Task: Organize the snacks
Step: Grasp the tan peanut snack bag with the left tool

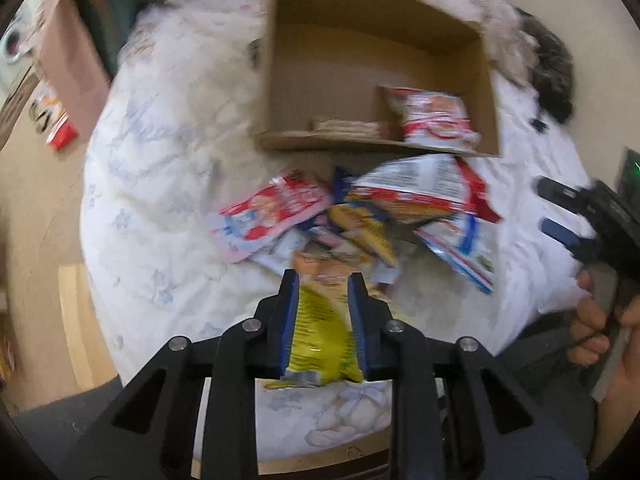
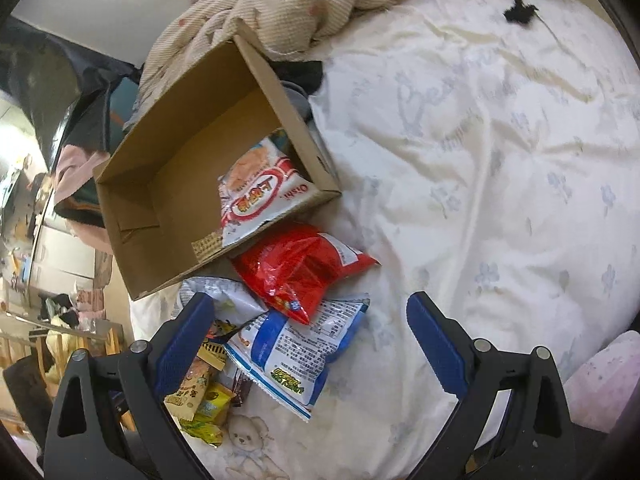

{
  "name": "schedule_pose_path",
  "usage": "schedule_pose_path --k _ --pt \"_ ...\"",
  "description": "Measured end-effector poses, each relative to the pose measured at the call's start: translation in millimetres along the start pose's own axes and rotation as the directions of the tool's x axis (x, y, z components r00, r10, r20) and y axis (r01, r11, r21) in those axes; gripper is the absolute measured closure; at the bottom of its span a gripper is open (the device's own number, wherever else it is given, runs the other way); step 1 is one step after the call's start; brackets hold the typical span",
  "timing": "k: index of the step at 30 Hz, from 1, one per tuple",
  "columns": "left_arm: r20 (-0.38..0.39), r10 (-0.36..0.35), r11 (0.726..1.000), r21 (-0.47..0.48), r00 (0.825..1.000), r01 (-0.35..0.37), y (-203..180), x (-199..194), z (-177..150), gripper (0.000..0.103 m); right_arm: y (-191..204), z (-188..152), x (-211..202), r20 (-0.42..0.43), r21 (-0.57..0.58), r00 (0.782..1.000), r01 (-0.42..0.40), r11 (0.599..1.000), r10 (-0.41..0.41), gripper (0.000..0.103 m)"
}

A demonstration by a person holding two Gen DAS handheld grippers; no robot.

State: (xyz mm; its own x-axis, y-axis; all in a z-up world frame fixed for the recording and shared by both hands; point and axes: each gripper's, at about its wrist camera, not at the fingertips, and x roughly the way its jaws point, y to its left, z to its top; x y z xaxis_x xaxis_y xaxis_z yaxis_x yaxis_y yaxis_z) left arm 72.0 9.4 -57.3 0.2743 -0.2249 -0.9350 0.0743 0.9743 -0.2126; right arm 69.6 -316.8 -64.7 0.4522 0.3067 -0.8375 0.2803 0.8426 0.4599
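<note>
While left gripper [image 1: 323,292] pinches yellow packet [image 1: 320,332], right gripper [image 2: 310,320] agape

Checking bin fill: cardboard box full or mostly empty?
Mostly empty: cardboard box holds one white-red snack bag in a corner; bare floor elsewhere.

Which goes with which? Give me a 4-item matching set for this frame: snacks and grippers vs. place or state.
Things:
1. yellow snack pack
2. white-and-red Oishi bag
3. red bag
4. right gripper

Place or state:
A. inside the cardboard box
B. open, holding nothing
C. clamped in the left gripper
D. on the bed sheet just outside the box's near wall

Pairs: 1-C, 2-A, 3-D, 4-B
</note>
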Motion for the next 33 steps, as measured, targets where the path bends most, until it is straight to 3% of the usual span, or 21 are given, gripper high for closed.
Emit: schedule_pose_path --k 2,4,6,8,14,16,17,19,20,29,33 --pt "-0.033 -0.017 0.997 -0.078 0.999 0.014 12 7 3 0.051 3 -1 0 0.002 -0.007 1.0 -0.001 1.0 0.001 0.004" --pt "-0.05 -0.04 0.986 -0.162 0.998 0.031 21 15 8 0.044 6 -1 1 0.001 -0.02 1.0 0.001 1.0 -0.001 0.004" --pt "-0.095 -0.082 0.98 -0.186 0.992 0.064 19 28 12 0.044 11 0 3 -0.004 -0.036 1.0 0.001 0.999 -0.001 0.004" --pt "-0.185 -0.125 0.975 -0.205 0.975 0.086 11 53 18 0.044 16 0 5 -0.008 -0.046 1.0 -0.007 0.999 0.007 0.004" --pt "-0.303 -0.093 0.969 -0.245 0.948 0.017 3 104 20 0.045 21 0 4 -0.011 -0.059 1.0 -0.018 0.998 0.017 0.004" --pt "-0.327 -0.076 0.972 -0.233 0.942 -0.002 1 116 17 0.054 19 0 4 -0.017 -0.062 1.0 -0.017 0.998 0.016 0.004" --pt "-0.326 -0.063 0.974 -0.225 0.943 -0.013 1 119 16 0.064 18 1 5 -0.02 -0.062 1.0 -0.015 0.998 0.014 0.004" --pt "-0.305 -0.066 0.976 -0.218 0.95 -0.002 0 116 17 0.072 16 2 5 -0.023 -0.059 1.0 -0.014 0.998 0.013 0.004" --pt "-0.295 -0.059 0.978 -0.208 0.954 -0.004 -2 112 17 0.083 15 2 5 -0.027 -0.055 1.0 -0.013 0.998 0.012 0.004" --pt "-0.162 -0.11 0.983 -0.162 0.981 0.083 -14 38 22 0.085 12 2 6 -0.035 -0.039 0.999 -0.019 0.999 0.017 0.004" --pt "-0.099 -0.079 0.993 -0.09 0.992 0.07 -14 11 21 0.085 7 -1 10 -0.056 -0.022 0.998 -0.011 1.0 0.01 0.004"
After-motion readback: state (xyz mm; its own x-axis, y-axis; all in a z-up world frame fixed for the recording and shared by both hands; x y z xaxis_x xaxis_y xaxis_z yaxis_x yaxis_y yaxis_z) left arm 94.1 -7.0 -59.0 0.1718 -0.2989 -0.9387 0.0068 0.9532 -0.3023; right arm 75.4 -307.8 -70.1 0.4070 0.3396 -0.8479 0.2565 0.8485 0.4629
